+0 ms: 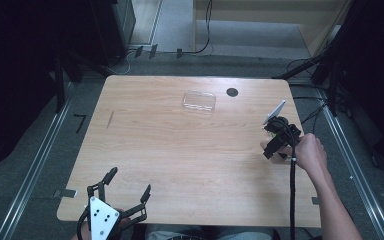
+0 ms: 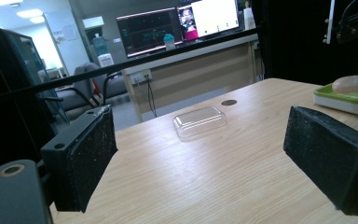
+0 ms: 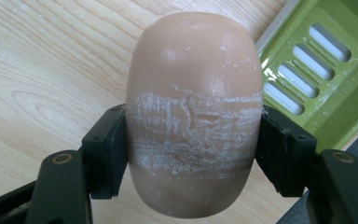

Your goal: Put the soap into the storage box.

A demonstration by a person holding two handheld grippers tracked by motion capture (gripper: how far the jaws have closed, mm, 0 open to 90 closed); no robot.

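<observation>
A beige oval bar of soap, scuffed white across its middle, sits between the pads of my right gripper, which is shut on its sides. Behind it to the right in the right gripper view lies a green slotted soap dish. In the high view the right gripper is at the table's right edge. The left gripper view has the soap just above the dish. My left gripper stands open at the front left corner with nothing between its pads.
A clear plastic lid lies at the far middle of the wooden table, with a small dark round spot beside it. A cable trails from the right gripper along the person's forearm. Dark stands flank the table.
</observation>
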